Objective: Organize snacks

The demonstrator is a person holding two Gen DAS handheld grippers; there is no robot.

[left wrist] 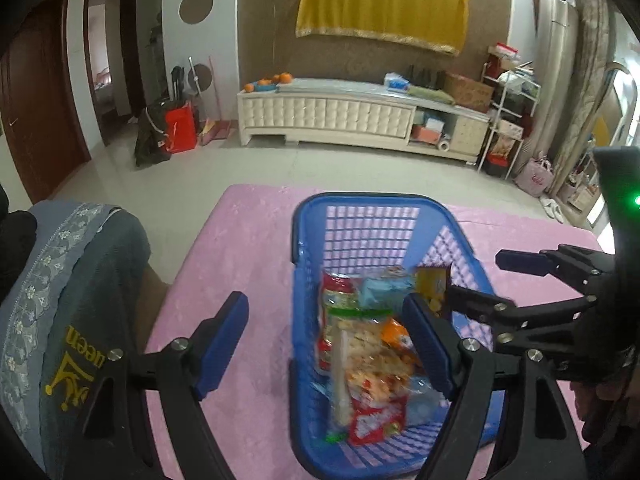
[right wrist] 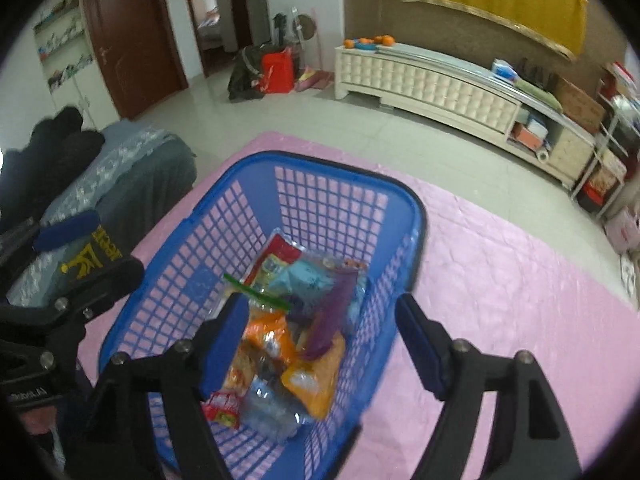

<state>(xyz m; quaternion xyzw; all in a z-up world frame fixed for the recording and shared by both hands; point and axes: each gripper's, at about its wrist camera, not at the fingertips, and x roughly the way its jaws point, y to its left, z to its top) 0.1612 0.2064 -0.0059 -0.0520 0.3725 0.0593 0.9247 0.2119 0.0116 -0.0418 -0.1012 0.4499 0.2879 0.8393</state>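
A pink-covered bench point(left wrist: 248, 248) stood on a pale tiled floor point(left wrist: 168, 176), facing a cream cabinet point(left wrist: 340, 114) beneath a yellow cloth point(left wrist: 380, 8). The blue basket point(left wrist: 316, 216) sat mid-bench, running toward its far edge, with the snack packets point(left wrist: 368, 360) piled at its near end. The left hand-held gripper point(left wrist: 332, 356) and the right hand-held gripper point(right wrist: 320, 348) hung spread wide above the packets, grasping nothing.
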